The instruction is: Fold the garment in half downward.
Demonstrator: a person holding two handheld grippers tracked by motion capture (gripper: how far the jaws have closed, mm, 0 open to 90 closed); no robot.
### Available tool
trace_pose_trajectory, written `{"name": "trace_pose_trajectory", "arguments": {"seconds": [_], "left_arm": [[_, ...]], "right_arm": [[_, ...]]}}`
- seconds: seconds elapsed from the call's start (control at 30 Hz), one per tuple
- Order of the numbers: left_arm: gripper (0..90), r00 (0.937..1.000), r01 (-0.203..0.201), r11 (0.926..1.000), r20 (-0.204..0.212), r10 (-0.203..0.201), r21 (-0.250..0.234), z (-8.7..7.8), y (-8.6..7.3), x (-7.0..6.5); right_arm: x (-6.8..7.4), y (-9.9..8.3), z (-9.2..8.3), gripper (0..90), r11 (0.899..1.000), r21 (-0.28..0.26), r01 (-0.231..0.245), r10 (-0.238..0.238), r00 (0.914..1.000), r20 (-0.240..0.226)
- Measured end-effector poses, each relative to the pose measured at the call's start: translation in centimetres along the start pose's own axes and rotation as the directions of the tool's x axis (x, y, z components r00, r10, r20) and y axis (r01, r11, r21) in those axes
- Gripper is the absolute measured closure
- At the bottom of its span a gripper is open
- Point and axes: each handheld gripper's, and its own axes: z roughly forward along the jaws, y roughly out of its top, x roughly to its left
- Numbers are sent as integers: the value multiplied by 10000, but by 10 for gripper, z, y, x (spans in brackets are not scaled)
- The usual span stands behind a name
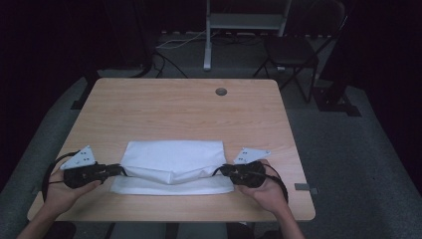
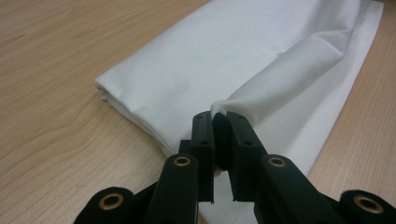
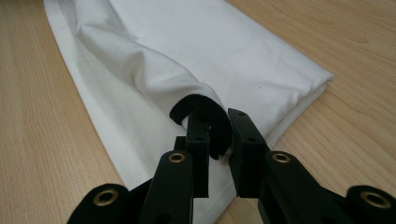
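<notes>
Left claw (image 1: 121,170) and right claw (image 1: 219,171) point inward, both clamped tight.

Folded cloth (image 1: 171,160) is showing plain white, no print, with a black strip (image 3: 201,112) curling at the edge nipped by the right gripper (image 3: 219,135). Both grippers are reading matte black with brass-coloured rivets; left gripper (image 2: 219,126) and right each carrying a pale grey plate in the high view. Table (image 1: 179,107) is showing light wood grain with a grey grommet (image 1: 221,91), over grey carpet (image 1: 348,149).

Black tongs (image 2: 219,119) with brass rivets, grey three-cornered plates.
</notes>
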Motion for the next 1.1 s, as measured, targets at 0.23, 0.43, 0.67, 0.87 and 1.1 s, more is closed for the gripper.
{"name": "trace_pose_trajectory", "arguments": {"seconds": [0.23, 0.43, 0.67, 0.87, 1.1], "left_arm": [[824, 10000, -72, 10000, 18, 72, 44, -2, -1, -3], [823, 9999, -106, 9999, -26, 105, -82, -6, 0, -5], [823, 9999, -147, 9997, -7, 147, -181, -10, 2, -5], [823, 9998, -151, 9997, 128, 153, -171, -11, 0, -8], [823, 9996, -224, 9997, 185, 224, -28, -10, -3, -11]], "right_arm": [[4, -2, -2, 798, 10000, 16, 29, -29, 10000, -53], [6, -1, -6, 798, 9999, -82, 103, -104, 9999, -22], [8, 1, -8, 798, 9997, -156, 170, -171, 9998, -40], [9, -2, -8, 798, 9998, -59, 212, -212, 9997, -109], [11, -5, -8, 798, 9996, 74, 286, -284, 9994, -214]]}}
